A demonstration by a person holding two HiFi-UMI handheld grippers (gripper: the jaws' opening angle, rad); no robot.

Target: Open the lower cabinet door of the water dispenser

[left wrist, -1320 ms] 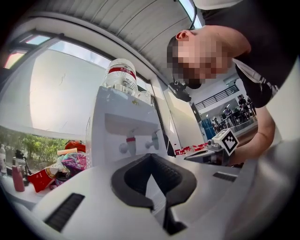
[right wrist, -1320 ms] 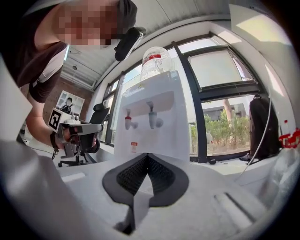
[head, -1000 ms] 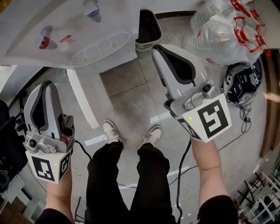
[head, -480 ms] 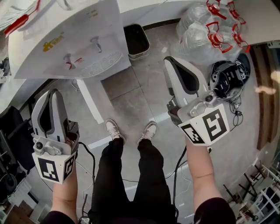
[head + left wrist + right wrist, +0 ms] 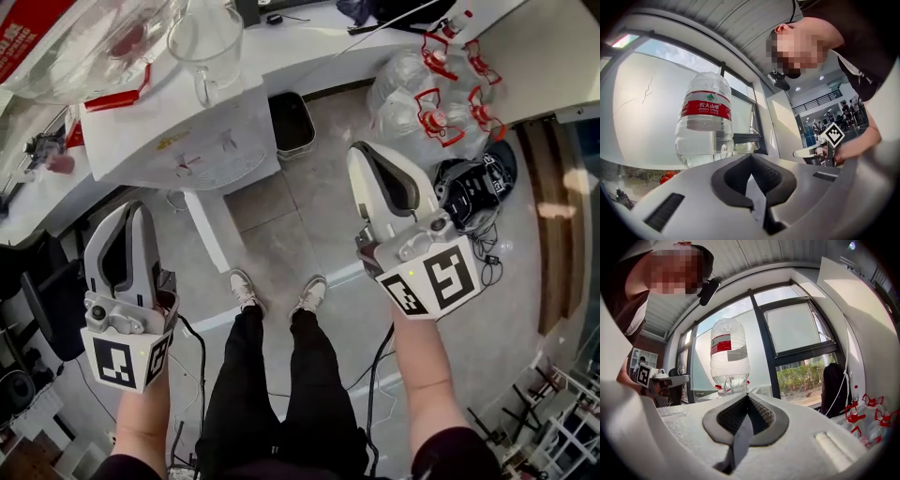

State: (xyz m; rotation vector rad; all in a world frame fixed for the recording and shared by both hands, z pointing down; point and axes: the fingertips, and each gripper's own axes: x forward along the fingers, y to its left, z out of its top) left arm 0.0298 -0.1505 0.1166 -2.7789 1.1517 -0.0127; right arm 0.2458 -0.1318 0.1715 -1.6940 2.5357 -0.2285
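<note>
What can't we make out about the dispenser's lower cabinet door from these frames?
- Cabinet front and interior: the head view looks down on the water dispenser, and its top hides them.
- White panel jutting from under it: seen edge-on. It is probably the door, but no handle or hinge shows.
- Both gripper views: aimed level at the water bottle. The cabinet lies lower, behind the left gripper and right gripper bodies.

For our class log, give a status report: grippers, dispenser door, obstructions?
Left gripper shut, empty. Right gripper shut, empty. Lower cabinet door swung open. Nothing blocking it.

Water bottle (image 5: 103, 47) partly beyond frame
</note>
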